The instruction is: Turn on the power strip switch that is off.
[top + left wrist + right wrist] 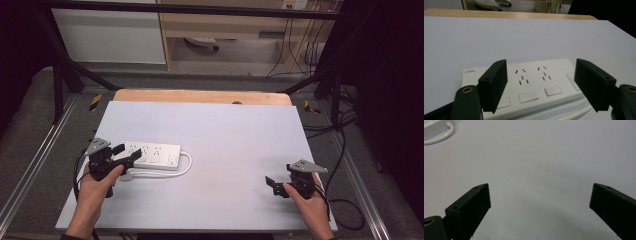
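White power strip (pixel 151 154) lying flat, sockets up, on pale counter (pixel 225 130), approx 8 o'clock from counter centre, long axis running 9-to-3. Cord (pixel 186 165) leaving the 3 o'clock end, looping back along the near edge toward the left gripper; loop kept close to the body, prob. so nothing trails across the work area.

Left gripper (pixel 127 153) at the strip's 9 o'clock end, jaws spread wide, nothing between the pads yet. In left gripper view, strip (pixel 531 85) sits square between the two black jaws, socket holes and rocker-type switches facing up. Spread looks matched to the strip's long span rather than its short one. Whether jaws touch the casing: can't tell; appear to hover just above/beside it. Approach low and nearly level w/ the counter, likely so pads meet the side walls, not the socket face.

Right gripper (pixel 274 184) parked well apart at approx 4 o'clock, near the front edge, jaws also wide apart, empty. Right gripper view: bare counter (pixel 544 165) ahead, cord loop (pixel 441 135) and strip corner (pixel 432 127) far off at 10 o'clock. Pointed toward the strip, so presumably on standby to steady or take the cord end.

Judgement: reach-to-grasp stage, strip not yet lifted. Risk: smooth casing slipping if pinched off-centre; cord dragging on lift.
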A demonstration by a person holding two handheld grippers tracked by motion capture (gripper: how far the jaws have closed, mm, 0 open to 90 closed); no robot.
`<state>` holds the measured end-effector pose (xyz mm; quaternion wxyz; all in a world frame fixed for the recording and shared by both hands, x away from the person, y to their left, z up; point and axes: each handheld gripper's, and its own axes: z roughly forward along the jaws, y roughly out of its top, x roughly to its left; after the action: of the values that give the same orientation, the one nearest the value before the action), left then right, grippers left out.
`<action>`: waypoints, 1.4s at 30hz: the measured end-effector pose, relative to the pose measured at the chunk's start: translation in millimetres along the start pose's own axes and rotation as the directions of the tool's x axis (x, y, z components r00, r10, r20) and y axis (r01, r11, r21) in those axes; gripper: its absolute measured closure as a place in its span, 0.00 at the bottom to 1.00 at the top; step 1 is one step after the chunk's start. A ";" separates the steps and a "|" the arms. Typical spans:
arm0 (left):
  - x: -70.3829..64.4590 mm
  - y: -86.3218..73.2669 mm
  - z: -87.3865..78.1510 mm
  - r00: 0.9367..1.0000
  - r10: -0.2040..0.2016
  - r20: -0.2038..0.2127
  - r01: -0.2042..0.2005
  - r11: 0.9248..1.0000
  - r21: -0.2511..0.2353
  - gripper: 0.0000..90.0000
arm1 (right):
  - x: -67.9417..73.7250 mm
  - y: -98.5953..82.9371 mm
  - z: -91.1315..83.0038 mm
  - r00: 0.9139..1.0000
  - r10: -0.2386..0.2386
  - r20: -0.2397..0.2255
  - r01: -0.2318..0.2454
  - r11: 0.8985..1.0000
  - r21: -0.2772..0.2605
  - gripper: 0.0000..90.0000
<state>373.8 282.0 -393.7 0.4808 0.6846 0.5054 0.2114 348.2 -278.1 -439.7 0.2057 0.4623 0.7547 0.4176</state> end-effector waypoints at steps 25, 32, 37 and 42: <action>1.2 -11.9 10.6 1.000 -0.004 -0.029 0.006 0.998 0.066 0.58 | -1.2 -0.4 0.0 1.000 0.001 0.009 -0.002 1.000 0.007 0.05; -3.5 -14.5 13.4 1.000 0.010 -0.006 -0.010 0.996 0.091 0.68 | -1.1 -0.5 -0.6 1.000 0.003 0.011 -0.003 1.000 0.007 0.05; -4.7 -15.5 15.0 1.000 0.021 0.006 -0.021 0.994 0.110 0.73 | -0.7 -0.4 -0.9 1.000 0.005 0.009 -0.005 1.000 0.008 0.05; -3.5 -18.1 16.5 1.000 0.025 0.000 -0.025 0.993 0.117 0.79 | -0.6 -0.3 -0.6 1.000 0.003 0.010 -0.003 1.000 0.007 0.05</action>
<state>376.3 272.0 -416.1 0.4369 0.7177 0.5088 0.1877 347.9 -279.0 -439.7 0.2072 0.4661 0.7545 0.4129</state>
